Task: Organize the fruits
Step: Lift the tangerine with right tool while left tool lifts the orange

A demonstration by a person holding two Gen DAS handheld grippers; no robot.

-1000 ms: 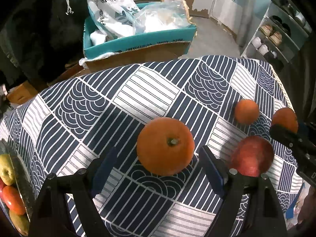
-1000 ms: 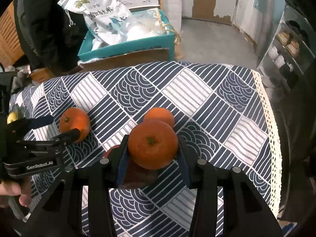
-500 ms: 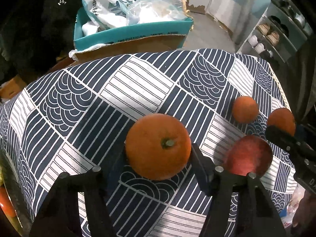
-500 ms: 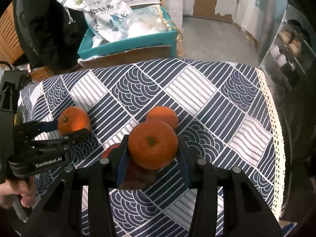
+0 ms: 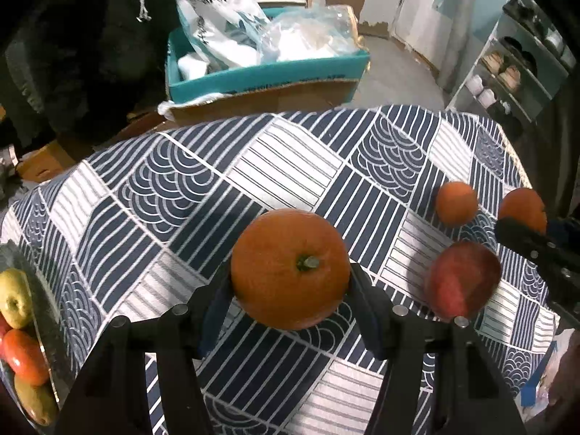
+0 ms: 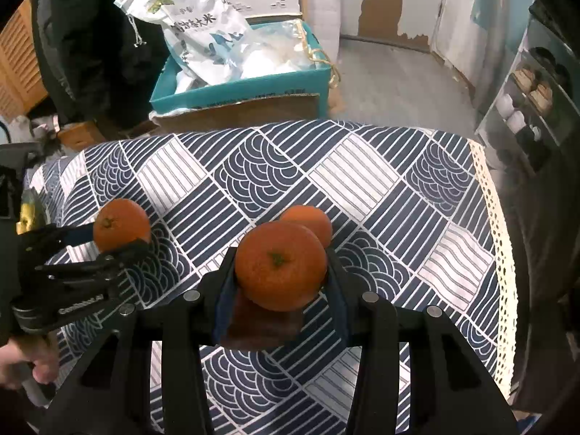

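The table, draped in a navy-and-white geometric-patterned cloth (image 5: pixel 297 166), carries everything here, and a glass tray of mixed fruit (image 5: pixel 43 340) sits at its left edge as the likely place for the loose pieces. The left gripper (image 5: pixel 290 282) is closed onto a large round orange with a green stem scar (image 5: pixel 290 266), its blue pads pressing the fruit's two sides near the widest girth, out in the middle of the cloth. The right gripper (image 6: pixel 279 275) is clamped the same way on a slightly smaller orange (image 6: pixel 281 266), toward the right edge; a red apple (image 5: pixel 462 282) lies directly under that one, and a small loose orange (image 5: pixel 456 203) rests just beyond, nearer the far right corner. Each orange looks firm and fairly weighty for its size, with a pebbled rind that gives rubber pads decent grip, yet the round form will probably roll out if the pads slip above or below the equator. The rind should bear a moderate squeeze, though hard pinching would likely bruise it. The apple's smooth skin looks more slippery.
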